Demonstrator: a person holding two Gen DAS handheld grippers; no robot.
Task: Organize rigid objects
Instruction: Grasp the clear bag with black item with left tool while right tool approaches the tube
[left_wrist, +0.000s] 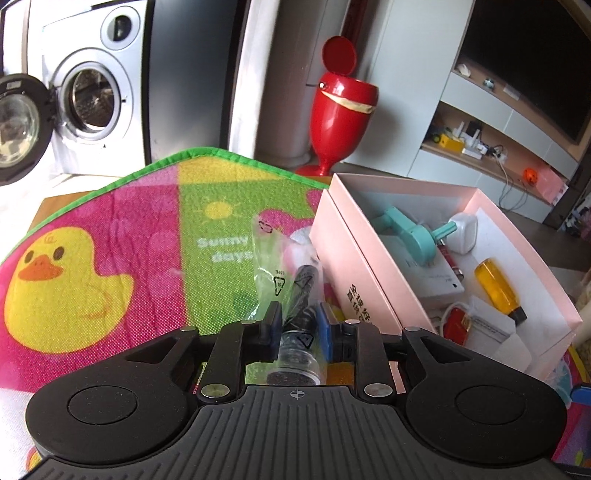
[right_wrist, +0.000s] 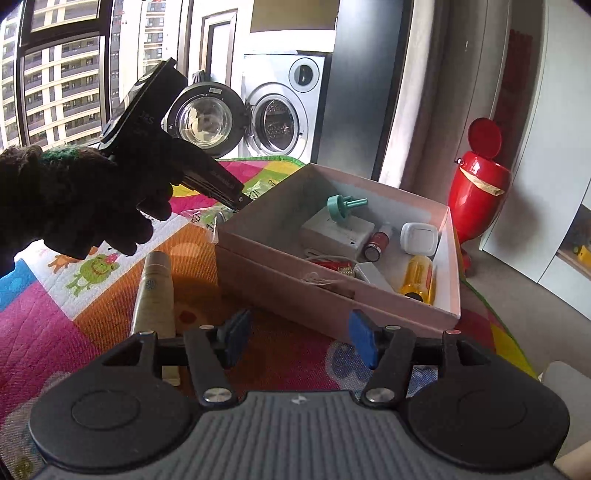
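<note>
My left gripper (left_wrist: 298, 325) is shut on a dark object in a clear plastic bag (left_wrist: 295, 295), just left of the pink box (left_wrist: 354, 266). The box holds a teal part (left_wrist: 413, 232), a white plug (left_wrist: 463, 230), an orange bottle (left_wrist: 498, 291), a red cell and white cartons. My right gripper (right_wrist: 301, 338) is open and empty over the mat, in front of the box's near wall (right_wrist: 295, 288). The left gripper also shows in the right wrist view (right_wrist: 177, 162), held by a gloved hand at the box's far left corner. A beige tube (right_wrist: 153, 291) lies left of my right gripper.
A colourful play mat (left_wrist: 110, 240) covers the table. A red bin (left_wrist: 341, 107) stands behind the box. A washing machine (left_wrist: 88, 96) with its door open is at the back. Shelves and a dark screen (left_wrist: 524, 62) are at the right.
</note>
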